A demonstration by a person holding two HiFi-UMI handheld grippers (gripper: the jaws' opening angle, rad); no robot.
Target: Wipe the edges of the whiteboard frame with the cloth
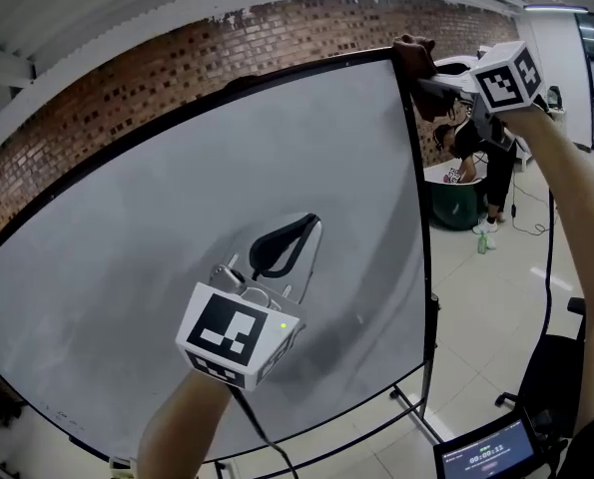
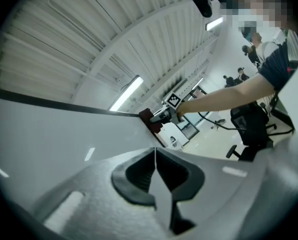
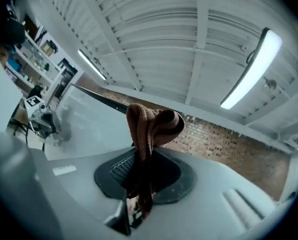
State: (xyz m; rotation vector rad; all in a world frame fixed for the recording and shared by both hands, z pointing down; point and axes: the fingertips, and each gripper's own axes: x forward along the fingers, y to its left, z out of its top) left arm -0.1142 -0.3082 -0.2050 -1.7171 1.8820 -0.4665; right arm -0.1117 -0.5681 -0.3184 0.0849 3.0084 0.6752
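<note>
The brown ribbed cloth is pinched by the right gripper at the one-o'clock corner of the black-framed grey whiteboard, the left gripper is pressed together and empty, and the wiping seems only begun.

The left gripper is extended in front of the lower middle of the whiteboard. Its jaws are closed together with nothing between them. The left forearm rises from below. The right forearm reaches up, placing the right gripper at the whiteboard's upper right corner. Its jaws are clamped on the brown cloth.
</note>
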